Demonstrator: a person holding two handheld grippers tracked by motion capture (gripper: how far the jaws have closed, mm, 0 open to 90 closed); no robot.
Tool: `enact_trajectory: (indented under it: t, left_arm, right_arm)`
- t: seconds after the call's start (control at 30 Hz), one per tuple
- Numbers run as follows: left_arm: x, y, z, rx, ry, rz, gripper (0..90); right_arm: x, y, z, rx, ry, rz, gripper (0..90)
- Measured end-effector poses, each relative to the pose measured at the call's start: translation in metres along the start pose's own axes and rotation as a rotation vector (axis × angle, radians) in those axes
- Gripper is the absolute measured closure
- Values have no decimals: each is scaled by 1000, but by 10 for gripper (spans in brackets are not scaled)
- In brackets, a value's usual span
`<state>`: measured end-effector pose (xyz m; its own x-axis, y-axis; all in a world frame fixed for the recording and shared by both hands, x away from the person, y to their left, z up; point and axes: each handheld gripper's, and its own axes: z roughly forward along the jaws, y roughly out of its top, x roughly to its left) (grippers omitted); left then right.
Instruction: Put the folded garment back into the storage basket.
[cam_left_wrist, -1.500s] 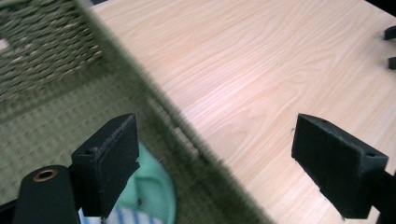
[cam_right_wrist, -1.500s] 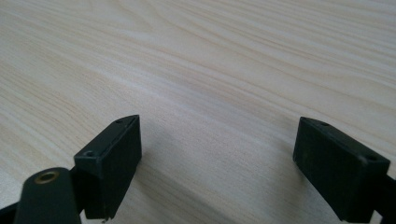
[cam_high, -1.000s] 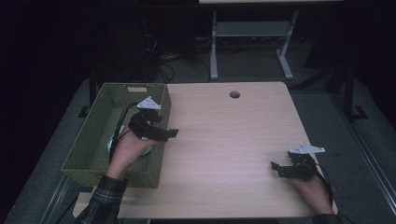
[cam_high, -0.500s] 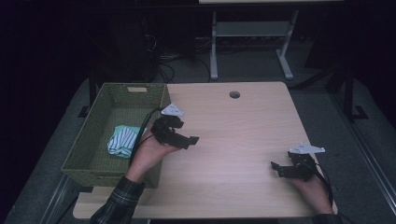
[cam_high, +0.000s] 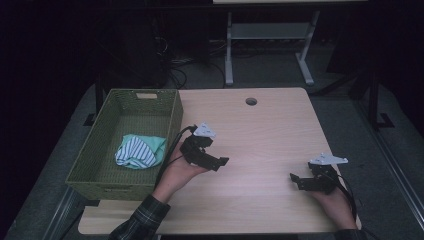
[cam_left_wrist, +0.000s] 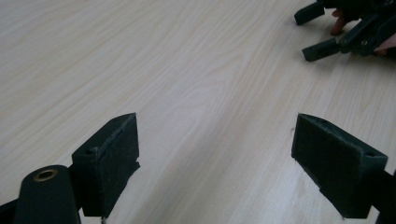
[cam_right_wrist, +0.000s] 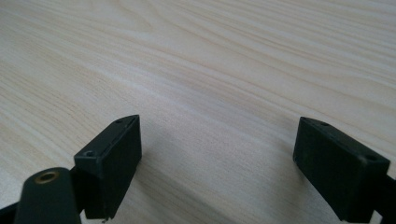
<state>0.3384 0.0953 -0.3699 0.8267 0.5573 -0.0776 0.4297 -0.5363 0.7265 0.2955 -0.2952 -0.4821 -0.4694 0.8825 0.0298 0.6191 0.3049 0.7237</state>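
Note:
A green woven basket (cam_high: 172, 117) stands on the left part of the wooden table (cam_high: 260, 130). Inside it lies a crumpled cloth (cam_high: 137, 151), white with dark stripes and a mint-green part. My left gripper (cam_high: 223, 162) is over the table just right of the basket, open, with bare wood between its jaws (cam_left_wrist: 215, 154). My right gripper (cam_high: 295, 180) rests low near the table's front right, open, with nothing between its jaws (cam_right_wrist: 217, 158). In the left gripper view the right gripper (cam_left_wrist: 313, 30) appears farther off at the top right.
A round cable hole (cam_high: 251, 101) sits near the table's far edge. A white metal stand (cam_high: 265, 45) and cables are on the dark floor beyond the table. The basket's right wall is close to my left hand.
My left gripper has come out of the basket and moved right and down over the table, leaving the cloth uncovered in the basket. The right gripper has stayed still.

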Motion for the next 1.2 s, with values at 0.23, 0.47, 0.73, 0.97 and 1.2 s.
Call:
enact_trajectory:
  t: [0.23,0.47,0.73,0.97,1.2]
  left_arm:
    - [-7,-12,20,-1,7,16,142]
    - [-8,-25,37,20,20,17,142]
    - [-10,-43,62,58,25,10,142]
    - [-9,-57,79,126,45,33,141]
    - [-7,-59,80,136,53,34,141]
  right_arm:
    - [0,0,0,0,0,0,148]
    - [0,0,0,0,0,-1,148]
    - [0,0,0,0,1,-2,148]
    - [0,0,0,1,2,-3,148]
    - [0,0,0,0,4,-5,148]
